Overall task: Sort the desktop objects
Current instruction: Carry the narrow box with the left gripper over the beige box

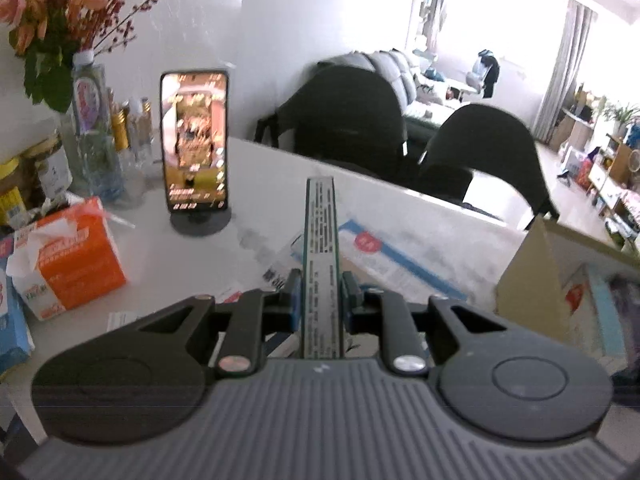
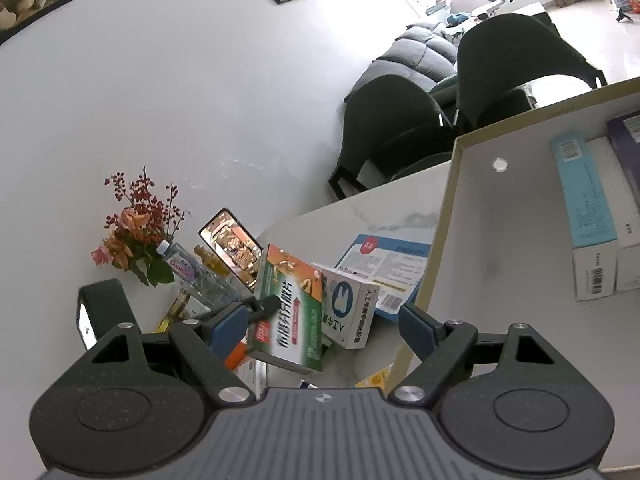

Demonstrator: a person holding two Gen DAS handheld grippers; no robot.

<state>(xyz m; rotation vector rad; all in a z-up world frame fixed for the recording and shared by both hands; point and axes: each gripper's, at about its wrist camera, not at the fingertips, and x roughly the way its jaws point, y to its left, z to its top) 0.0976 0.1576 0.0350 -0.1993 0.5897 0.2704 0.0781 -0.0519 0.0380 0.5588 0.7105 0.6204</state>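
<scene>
Green and orange on its face, the medicine box (image 2: 290,308) is what your left gripper (image 1: 320,292) is clamped on: both blue pads press its flat faces, and you hold it edge-on, lifted clear of the white table (image 1: 192,256). From the left wrist you see only its narrow printed side, grey with a dark green border. From the right wrist its front shows large white characters on green, an orange corner and a red arrow.

Your right gripper (image 2: 322,330) stands wide apart and touches nothing; it hangs beside the open cardboard box (image 2: 472,208).

Count what lies around you. Two cartons sit on the table past the held one: a white carton with a blue rabbit (image 2: 352,312) and a flat blue-and-white carton (image 2: 384,260) lying behind it. Inside the cardboard box, at least three packs lie flat, one of them light blue (image 2: 580,196). One phone (image 1: 195,140) stands lit on a stand, one orange tissue pack (image 1: 70,256) sits left of it, and two dark chairs (image 1: 480,148) face the table's far edge.
</scene>
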